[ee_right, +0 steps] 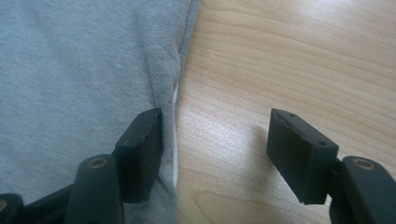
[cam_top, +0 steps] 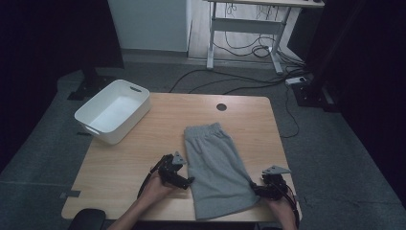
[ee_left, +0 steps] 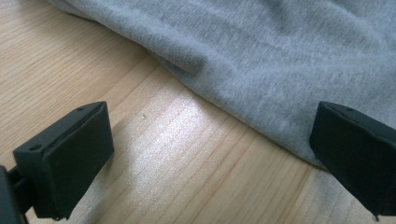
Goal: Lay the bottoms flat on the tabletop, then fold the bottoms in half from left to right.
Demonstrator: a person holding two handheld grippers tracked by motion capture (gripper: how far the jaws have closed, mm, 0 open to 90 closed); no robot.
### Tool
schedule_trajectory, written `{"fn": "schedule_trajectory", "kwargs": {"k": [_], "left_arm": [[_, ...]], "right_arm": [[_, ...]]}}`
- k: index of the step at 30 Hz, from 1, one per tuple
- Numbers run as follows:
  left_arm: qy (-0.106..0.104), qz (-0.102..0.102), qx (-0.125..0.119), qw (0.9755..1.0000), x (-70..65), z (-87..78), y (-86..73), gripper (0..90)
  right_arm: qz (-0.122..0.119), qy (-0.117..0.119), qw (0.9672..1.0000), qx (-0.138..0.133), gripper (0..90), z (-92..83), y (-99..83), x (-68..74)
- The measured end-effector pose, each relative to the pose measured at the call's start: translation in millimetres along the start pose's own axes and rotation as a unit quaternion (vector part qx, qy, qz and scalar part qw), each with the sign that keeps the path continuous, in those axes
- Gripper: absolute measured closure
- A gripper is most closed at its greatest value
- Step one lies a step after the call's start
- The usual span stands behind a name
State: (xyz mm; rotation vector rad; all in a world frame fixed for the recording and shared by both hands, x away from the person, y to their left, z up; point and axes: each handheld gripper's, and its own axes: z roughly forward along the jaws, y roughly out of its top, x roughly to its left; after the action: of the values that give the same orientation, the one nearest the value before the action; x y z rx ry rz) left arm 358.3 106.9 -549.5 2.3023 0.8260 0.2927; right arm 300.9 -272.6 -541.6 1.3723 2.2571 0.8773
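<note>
Both sets of fingers stand open with nothing clamped: the left gripper (cam_top: 184, 178) straddles the left edge of the grey shorts (cam_top: 218, 167), one jaw over the cloth and one over bare wood, while the right gripper (cam_top: 258, 188) does the same at the right edge near the hem. The shorts lie flat on the wooden table (cam_top: 119, 167), folded lengthwise, waistband pointing away from the person, and a white bin (cam_top: 115, 111) sits at the far left corner. This looks like the reach before a grip; next, each gripper likely needs to slide a jaw under its edge and close before lifting or folding.
</note>
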Motion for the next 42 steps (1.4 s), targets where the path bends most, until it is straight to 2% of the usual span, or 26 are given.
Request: {"fn": "schedule_trajectory", "kwargs": {"k": [7,14,25,30,33,36,39,42], "left_arm": [[0.005,-0.006,0.007,0.9999,6.5,-4.1,-2.8,0.0],[0.014,-0.017,0.014,0.9997,17.4,-10.6,-8.0,0.0],[0.035,-0.035,0.028,0.9984,37.2,-21.6,-15.9,0.0],[0.049,-0.044,0.028,0.9974,43.9,-27.2,-21.3,0.0],[0.043,-0.052,0.027,0.9974,45.3,-26.7,-22.1,0.0],[0.038,-0.049,0.028,0.9977,45.6,-27.5,-21.4,0.3],[0.038,-0.032,0.024,0.9985,40.6,-32.7,-18.1,4.0],[0.017,-0.023,0.005,0.9996,31.0,-41.6,-14.7,4.1]], "right_arm": [[-0.005,0.008,1.0000,0.001,37.4,1.0,0.7,9.3],[-0.025,0.024,0.9994,0.004,37.0,4.7,5.0,29.2],[-0.049,0.039,0.9980,0.001,34.0,12.5,12.1,66.4],[-0.077,0.044,0.9961,0.003,32.7,15.3,16.3,86.0],[-0.083,0.041,0.9957,0.005,30.7,16.3,18.1,87.6],[-0.083,0.042,0.9957,0.008,30.1,15.9,18.6,86.7],[-0.084,0.043,0.9955,0.007,28.4,12.7,20.8,85.5],[-0.074,0.052,0.9959,-0.009,28.4,7.5,22.6,82.3]]}}
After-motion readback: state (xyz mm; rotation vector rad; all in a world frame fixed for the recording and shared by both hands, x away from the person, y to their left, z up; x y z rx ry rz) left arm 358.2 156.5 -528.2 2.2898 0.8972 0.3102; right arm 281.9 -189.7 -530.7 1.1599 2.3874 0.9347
